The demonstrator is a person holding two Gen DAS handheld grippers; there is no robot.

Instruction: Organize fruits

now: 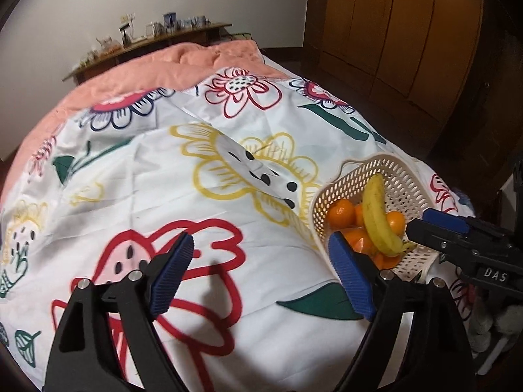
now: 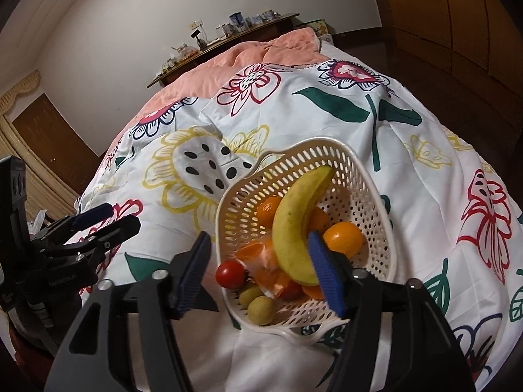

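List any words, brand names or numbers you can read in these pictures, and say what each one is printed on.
"DAS": white letters on the black body of the right hand-held gripper, seen from the left wrist view.
Small white lettering on the body of the left hand-held gripper, seen from the right wrist view: too blurred to read.
Jars and cups on the far shelf: any labels are too small to read.
Basket, fruit and bedsheet: no text.

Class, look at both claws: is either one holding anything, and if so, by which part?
Nothing is held. The left claw stands open over the bedsheet; the right claw is open around the basket rim, pads not pressing.
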